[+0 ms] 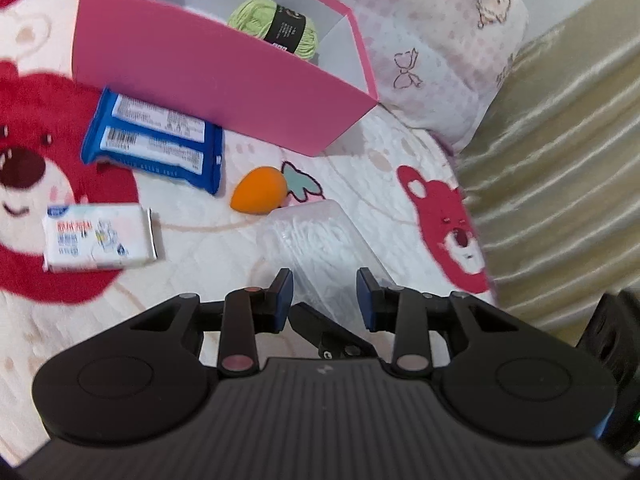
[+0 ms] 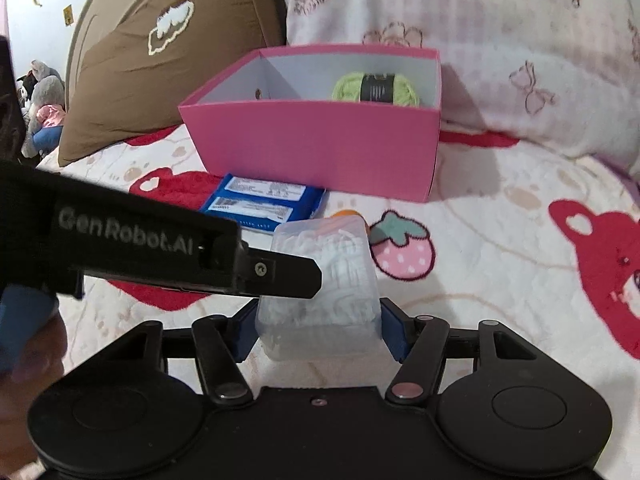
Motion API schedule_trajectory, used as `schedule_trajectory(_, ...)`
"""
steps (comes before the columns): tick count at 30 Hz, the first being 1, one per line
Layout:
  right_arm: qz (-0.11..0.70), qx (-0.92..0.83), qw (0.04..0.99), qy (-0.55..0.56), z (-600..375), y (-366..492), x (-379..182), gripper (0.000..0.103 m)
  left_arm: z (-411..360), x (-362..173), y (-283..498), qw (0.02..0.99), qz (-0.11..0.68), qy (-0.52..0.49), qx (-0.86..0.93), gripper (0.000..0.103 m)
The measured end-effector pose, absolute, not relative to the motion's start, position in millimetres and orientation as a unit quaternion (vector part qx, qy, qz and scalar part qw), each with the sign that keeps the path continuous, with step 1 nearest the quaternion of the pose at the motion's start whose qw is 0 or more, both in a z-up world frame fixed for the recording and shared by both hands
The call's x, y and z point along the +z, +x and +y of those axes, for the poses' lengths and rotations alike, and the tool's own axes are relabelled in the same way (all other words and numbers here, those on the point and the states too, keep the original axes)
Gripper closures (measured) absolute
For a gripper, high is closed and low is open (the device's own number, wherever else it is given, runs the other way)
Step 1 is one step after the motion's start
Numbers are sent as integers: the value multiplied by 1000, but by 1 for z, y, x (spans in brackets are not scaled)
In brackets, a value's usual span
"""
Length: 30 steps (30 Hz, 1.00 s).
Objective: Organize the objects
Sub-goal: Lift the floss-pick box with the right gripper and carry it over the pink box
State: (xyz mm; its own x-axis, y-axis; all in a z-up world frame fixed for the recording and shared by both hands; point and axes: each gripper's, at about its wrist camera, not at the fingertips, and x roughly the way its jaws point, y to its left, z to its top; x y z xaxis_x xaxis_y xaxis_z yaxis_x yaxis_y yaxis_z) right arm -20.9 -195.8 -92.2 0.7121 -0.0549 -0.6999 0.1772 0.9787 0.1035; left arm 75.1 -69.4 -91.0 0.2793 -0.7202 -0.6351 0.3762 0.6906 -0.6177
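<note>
right tongs (image 2: 318, 334) are clamping the clear plastic box (image 2: 320, 280) of white bits, holding it above the bed (image 2: 500, 264), short of the pink box (image 2: 316, 152). left tongs (image 1: 325, 294) are standing a little apart, nothing between the pads, box just ahead of them. done: green yarn (image 2: 376, 88) is sitting inside the pink box. left: blue packet (image 1: 156, 140), orange sponge (image 1: 260, 190) and tissue pack (image 1: 98, 238) are still lying on the bed.

clear plastic box (image 2: 320, 292) of white swabs, before pink box (image 2: 316, 148).
</note>
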Motion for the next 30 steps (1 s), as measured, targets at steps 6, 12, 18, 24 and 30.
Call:
schedule_trajectory(6,359,-60,928,83,-189,-26,-82,37,-58,-83,74,779,483,-177,-358,71)
schedule_trajectory(12,350,-63,931,87,-177,-25,-73,37,-47,-69,74,785,476,-169,-359,71)
schedule_trajectory(18,338,-60,934,100,-172,-29,-57,37,-38,-45,73,781,481,-161,-365,71)
schedule_trajectory(24,330,-59,937,97,-163,-29,-39,37,-26,-27,85,766,495,-178,-371,71)
schedule_trajectory(30,323,-56,938,112,-161,-18,-24,37,-16,-7,99,770,495,-183,-360,71)
